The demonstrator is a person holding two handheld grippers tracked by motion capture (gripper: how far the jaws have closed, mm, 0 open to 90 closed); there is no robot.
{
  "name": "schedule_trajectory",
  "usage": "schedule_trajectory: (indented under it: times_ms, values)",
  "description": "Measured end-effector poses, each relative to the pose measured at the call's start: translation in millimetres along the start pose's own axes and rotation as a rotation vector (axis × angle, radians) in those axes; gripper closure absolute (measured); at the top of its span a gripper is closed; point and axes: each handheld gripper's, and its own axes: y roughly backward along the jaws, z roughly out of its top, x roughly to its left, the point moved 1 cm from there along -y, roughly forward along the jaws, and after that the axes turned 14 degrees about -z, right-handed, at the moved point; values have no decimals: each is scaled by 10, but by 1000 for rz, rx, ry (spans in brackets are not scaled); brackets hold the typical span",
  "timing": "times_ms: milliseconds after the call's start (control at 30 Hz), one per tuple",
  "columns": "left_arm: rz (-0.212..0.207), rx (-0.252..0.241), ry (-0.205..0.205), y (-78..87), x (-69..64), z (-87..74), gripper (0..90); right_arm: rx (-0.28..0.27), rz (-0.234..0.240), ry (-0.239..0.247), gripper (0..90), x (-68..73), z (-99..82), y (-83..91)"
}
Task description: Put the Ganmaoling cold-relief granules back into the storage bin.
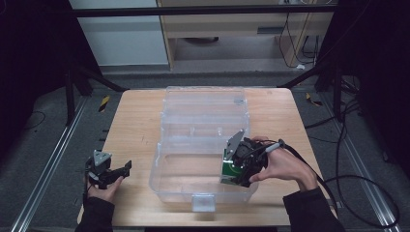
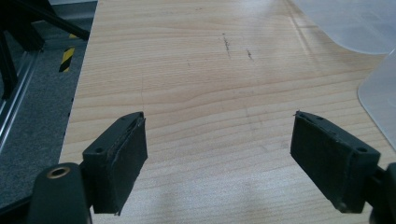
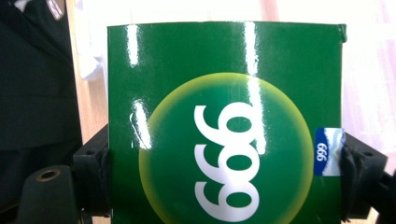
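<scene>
A light wooden counter stands on grey carpet with metal rails; behind, a white panel, wooden cabinet, cables.

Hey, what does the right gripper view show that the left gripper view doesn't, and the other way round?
Right gripper view: a glossy green box printed with white digits in a yellow circle, clamped between its tongs. Left gripper view: open tongs with nothing between them, over bare table, plus grey floor beside it. Both share the wooden tabletop and some of the clear bin.
</scene>
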Motion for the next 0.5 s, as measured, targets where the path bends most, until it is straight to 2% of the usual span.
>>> schedule_trajectory:
  times_ms: [333, 400, 500]
  values:
    - [1, -2, 1, 5, 7, -1, 180, 11, 0, 5, 162, 21, 16, -80]
    - [0, -5, 1, 6, 6, 0, 180, 4, 14, -23, 162, 33, -7, -117]
    - [1, -2, 1, 4, 5, 0, 180, 9, 14, -15, 161, 42, -27, -154]
